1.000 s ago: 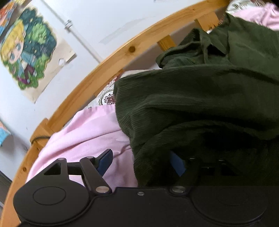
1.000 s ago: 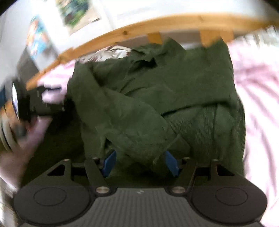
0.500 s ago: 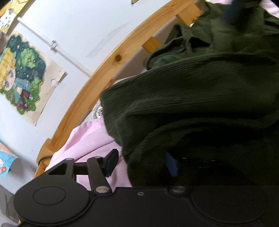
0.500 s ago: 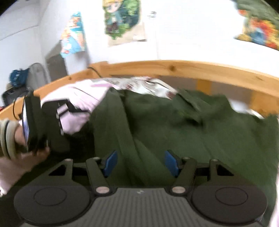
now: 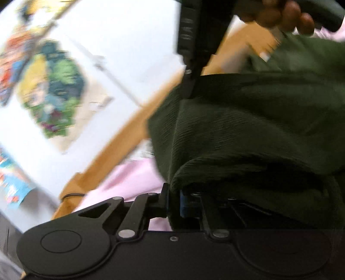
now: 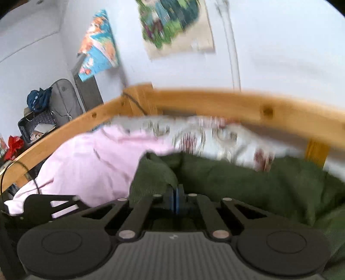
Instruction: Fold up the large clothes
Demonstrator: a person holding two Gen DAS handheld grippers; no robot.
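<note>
- Corduroy, dark green: the large green corduroy garment (image 5: pixel 248 120) lies heaped on the pink bedsheet (image 6: pixel 90 159), on the near side of the wooden bed rail (image 6: pixel 215 103).
- I read both grips as corner pinches, taken so I can lift one edge and carry it over for a fold.
- My left gripper (image 5: pixel 172 201) has just been closing; its jaws are now clenched on a rolled edge of the garment, with cloth draped over the right-hand finger and hiding it.
- My right gripper (image 6: pixel 176 199) has also just been closing; the blue pads (image 6: pixel 177 200) meet with a thin bit of green fabric nipped between them, a fold of it bunched just beyond the tips, short of the rail.
- In the left wrist view the right gripper shows up against the rail, holding the garment's upper edge, my hand (image 5: pixel 284 13) above it.
- Between the two pinches the cloth hangs in a slack span, so I judge the edge is raised, not yet laid over.
- Blur hides finer detail.
</note>
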